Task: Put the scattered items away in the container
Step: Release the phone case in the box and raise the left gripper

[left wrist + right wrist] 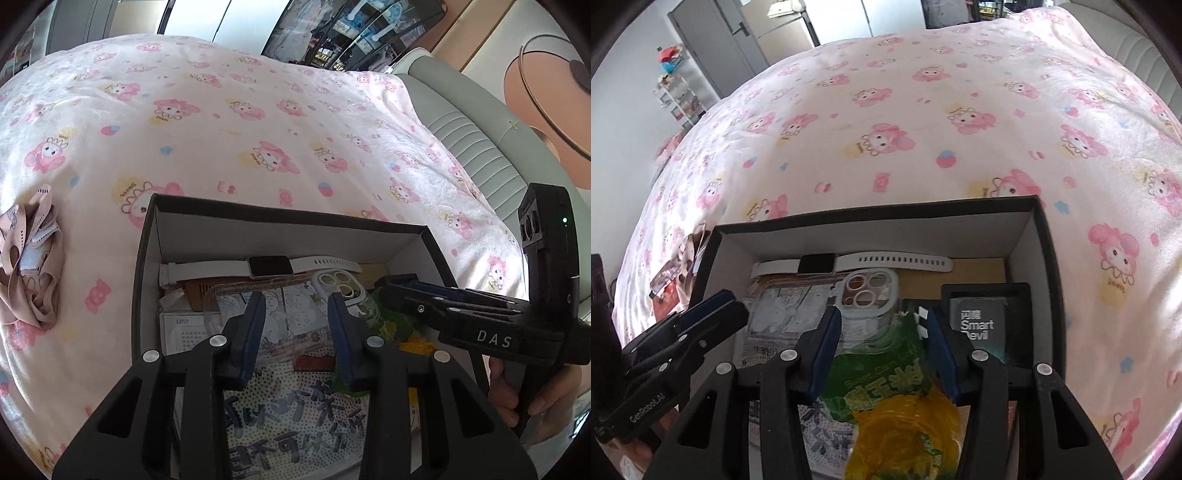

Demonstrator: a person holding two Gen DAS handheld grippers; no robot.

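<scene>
Box (pixel 147 258) of black card with white inner walls sits on a bed (pixel 229 122) spread with a pink cartoon-print sheet, and I am looking into it from both of my tools.

My left tool (pixel 295 325) hangs over the left half of the box with its blue pads apart and nothing pressed between them. Below it lies a clear phone case (pixel 280 317) with comic drawings, resting on printed sheets with large handwritten characters.

My right tool (pixel 884 354) hangs over the right half. A green and yellow snack packet (pixel 886 398) lies in the gap between its blue pads; I cannot tell whether the pads press on it or only frame it from above. The packet rests on top of the other things in the box.

Along the far wall of the box lies a white-strapped watch (pixel 849 263), its dark face up. Just in front of it is the pale camera ring of the phone case. In the right corner sits a small black box (pixel 990 321) with white lettering.

Outside the box, on the sheet to its left, a bundle of pink cloth (pixel 31 258) lies crumpled, close to the box but not touching it. A hand (pixel 517 398) grips the handle of the right tool at the lower right of the left view.
</scene>
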